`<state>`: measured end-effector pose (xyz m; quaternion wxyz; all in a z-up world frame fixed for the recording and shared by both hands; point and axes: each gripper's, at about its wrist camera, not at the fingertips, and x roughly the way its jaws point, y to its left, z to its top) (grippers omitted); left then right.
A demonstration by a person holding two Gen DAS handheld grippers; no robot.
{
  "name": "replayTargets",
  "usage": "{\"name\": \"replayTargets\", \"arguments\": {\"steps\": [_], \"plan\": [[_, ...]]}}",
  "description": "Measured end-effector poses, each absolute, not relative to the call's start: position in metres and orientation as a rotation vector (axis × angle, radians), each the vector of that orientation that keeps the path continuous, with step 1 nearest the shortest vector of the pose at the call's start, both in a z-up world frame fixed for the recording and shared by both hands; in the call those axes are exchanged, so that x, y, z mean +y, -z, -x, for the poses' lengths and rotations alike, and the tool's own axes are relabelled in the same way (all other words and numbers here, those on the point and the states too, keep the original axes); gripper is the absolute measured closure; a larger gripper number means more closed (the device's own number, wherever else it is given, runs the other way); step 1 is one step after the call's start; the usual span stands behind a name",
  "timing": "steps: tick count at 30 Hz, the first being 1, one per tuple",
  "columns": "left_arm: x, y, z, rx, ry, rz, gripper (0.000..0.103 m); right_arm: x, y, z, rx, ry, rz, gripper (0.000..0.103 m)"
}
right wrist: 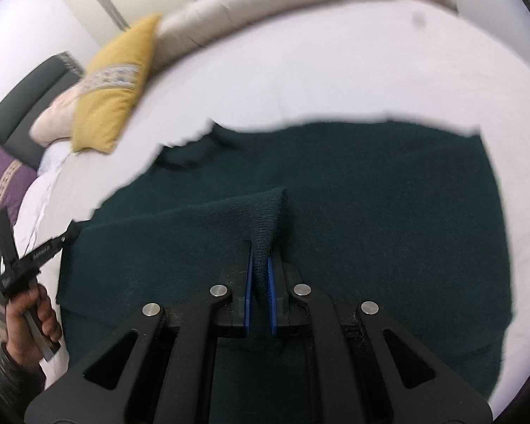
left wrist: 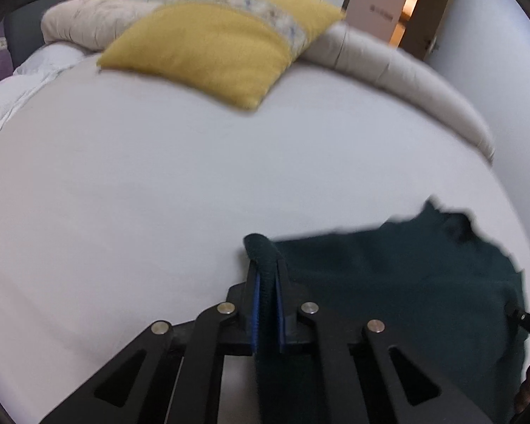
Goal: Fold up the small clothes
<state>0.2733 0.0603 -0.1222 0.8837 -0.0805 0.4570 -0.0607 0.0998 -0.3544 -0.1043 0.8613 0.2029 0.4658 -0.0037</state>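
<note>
Left wrist view: nearest the lens, the left gripper (left wrist: 265,275) is clamped on a bunched corner of the dark green knitted garment (left wrist: 406,275), the knit pinched between its blue pads (left wrist: 253,304). From that corner the cloth runs away to the right over the white bed sheet (left wrist: 141,183); the sheet to the left and ahead lies bare as far as the mustard yellow square cushion (left wrist: 208,49) and the beige padded bed rim (left wrist: 399,70), well apart from the garment.

Right wrist view: the right gripper (right wrist: 261,251) is likewise closed on a raised fold of the same garment (right wrist: 371,194), which spreads flat ahead and to both sides, its long axis across the picture. The held edge stretches taut leftward to the left gripper (right wrist: 67,236), carried by the person's hand (right wrist: 31,321) at the cloth's left border. I judge the coming move to be carrying this near edge forward onto the far edge; there is free sheet beyond it.
</note>
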Motion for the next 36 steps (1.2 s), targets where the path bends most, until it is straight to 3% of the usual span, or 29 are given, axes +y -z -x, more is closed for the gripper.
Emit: {"name": "replayTargets", "arguments": {"steps": [4, 8, 10, 12, 13, 14, 16, 17, 20, 21, 32, 36], "plan": [[0.065, 0.121, -0.263, 0.916, 0.141, 0.17, 0.094, -0.36, 0.113, -0.095, 0.943, -0.007, -0.459, 0.097], [0.076, 0.099, -0.245, 0.874, 0.131, 0.228, 0.089, -0.355, 0.099, -0.09, 0.953, -0.001, -0.412, 0.086], [0.077, 0.09, -0.229, 0.858, 0.145, 0.217, 0.075, -0.351, 0.092, -0.085, 0.949, -0.007, -0.395, 0.076], [0.076, 0.085, -0.212, 0.861, 0.131, 0.192, 0.046, -0.349, 0.086, -0.074, 0.935, -0.024, -0.408, 0.06], [0.074, 0.086, -0.208, 0.866, 0.129, 0.184, 0.042, -0.346, 0.086, -0.07, 0.937, -0.03, -0.411, 0.053], [0.07, 0.09, -0.205, 0.885, 0.133, 0.16, 0.039, -0.343, 0.087, -0.069, 0.941, -0.035, -0.407, 0.053], [0.058, 0.107, -0.205, 0.944, 0.144, 0.096, 0.05, -0.332, 0.094, -0.069, 0.971, -0.024, -0.342, 0.057], [0.056, 0.117, -0.208, 0.976, 0.169, 0.103, 0.075, -0.328, 0.095, -0.069, 0.979, -0.003, -0.304, 0.066], [0.057, 0.121, -0.206, 0.967, 0.174, 0.093, 0.089, -0.33, 0.092, -0.064, 0.992, 0.025, -0.293, 0.092], [0.056, 0.12, -0.206, 0.963, 0.178, 0.077, 0.092, -0.334, 0.092, -0.062, 0.996, 0.023, -0.314, 0.093], [0.06, 0.129, -0.205, 0.935, 0.173, 0.018, 0.095, -0.343, 0.111, -0.058, 0.973, -0.003, -0.428, 0.096], [0.067, 0.124, -0.203, 0.926, 0.179, 0.055, 0.085, -0.341, 0.103, -0.052, 0.976, -0.015, -0.391, 0.089]]}}
